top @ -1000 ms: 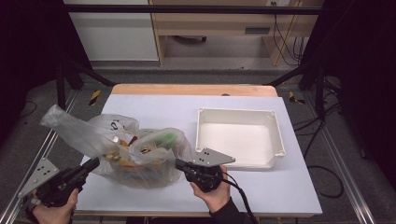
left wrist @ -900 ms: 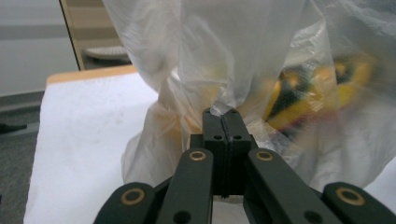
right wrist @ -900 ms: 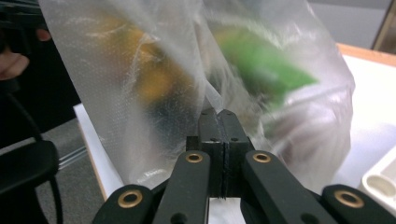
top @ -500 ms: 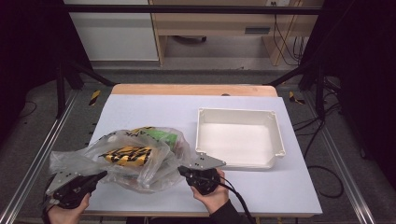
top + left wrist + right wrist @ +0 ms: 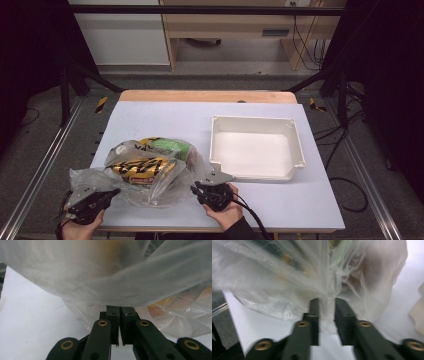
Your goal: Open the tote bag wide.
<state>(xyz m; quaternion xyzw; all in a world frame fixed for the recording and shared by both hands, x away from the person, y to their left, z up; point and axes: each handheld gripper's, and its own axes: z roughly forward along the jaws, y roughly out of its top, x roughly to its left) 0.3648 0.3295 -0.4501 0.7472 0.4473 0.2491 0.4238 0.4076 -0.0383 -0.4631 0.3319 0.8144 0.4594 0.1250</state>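
My left gripper (image 5: 107, 192) and right gripper (image 5: 196, 189) each pinch the plastic bag (image 5: 150, 167), which lies on the table (image 5: 165, 120) left of the tray (image 5: 255, 150). I judge that level, even pulling protects the film.

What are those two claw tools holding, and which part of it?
Both grip the clear plastic bag of snack packets. The left gripper pinches the film at its near-left edge; the right gripper clamps a bunched fold of film at its right side.
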